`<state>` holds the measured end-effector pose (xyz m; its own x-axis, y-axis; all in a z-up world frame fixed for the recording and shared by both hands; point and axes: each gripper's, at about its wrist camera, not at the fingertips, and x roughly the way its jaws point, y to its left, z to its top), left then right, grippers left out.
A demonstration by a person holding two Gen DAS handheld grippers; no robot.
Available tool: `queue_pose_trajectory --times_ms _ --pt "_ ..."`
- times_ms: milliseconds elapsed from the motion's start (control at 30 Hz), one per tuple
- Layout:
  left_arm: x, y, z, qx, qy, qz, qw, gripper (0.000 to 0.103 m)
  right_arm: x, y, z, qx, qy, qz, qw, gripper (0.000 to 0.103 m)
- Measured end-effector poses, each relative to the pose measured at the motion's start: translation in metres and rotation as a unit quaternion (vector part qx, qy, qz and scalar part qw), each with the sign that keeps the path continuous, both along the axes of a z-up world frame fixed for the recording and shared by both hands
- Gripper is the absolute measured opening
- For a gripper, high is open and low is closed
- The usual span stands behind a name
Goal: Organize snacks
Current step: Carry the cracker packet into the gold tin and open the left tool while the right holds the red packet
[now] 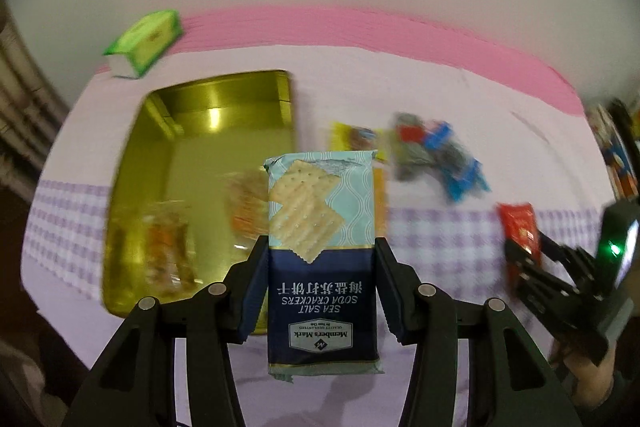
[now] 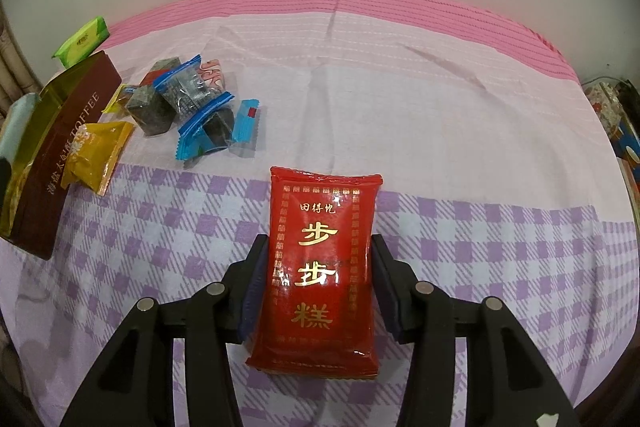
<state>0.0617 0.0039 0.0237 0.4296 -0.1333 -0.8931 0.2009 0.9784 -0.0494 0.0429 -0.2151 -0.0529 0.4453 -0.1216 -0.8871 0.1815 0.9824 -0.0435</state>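
Cracker pack [image 1: 322, 251] clamped between jaws.

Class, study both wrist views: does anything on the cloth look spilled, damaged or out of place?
Nothing looks spilled or torn. Loose wrapped snacks lie jumbled beside the gold tin, not yet sorted. A green tissue pack sits at the far corner.

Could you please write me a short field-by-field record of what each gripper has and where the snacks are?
left gripper: shut on cracker pack
right gripper: shut on red snack packet
gold tin: open, holds some wrapped snacks
loose sweets: heaped on the cloth beside the tin
green pack: far corner of the table
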Motion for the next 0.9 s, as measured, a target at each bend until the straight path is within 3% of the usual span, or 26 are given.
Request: queue_pose_trajectory --times_ms 467,900 --pt "0.033 0.072 -0.031 0.036 0.010 0.087 0.9955 0.051 0.002 0.001 0.000 -0.004 0.004 -0.007 1.000 0.046" --pt "0.038 0.086 -0.067 0.073 0.028 0.092 0.9927 0.051 0.003 0.001 -0.001 -0.005 0.008 -0.010 1.000 0.046"
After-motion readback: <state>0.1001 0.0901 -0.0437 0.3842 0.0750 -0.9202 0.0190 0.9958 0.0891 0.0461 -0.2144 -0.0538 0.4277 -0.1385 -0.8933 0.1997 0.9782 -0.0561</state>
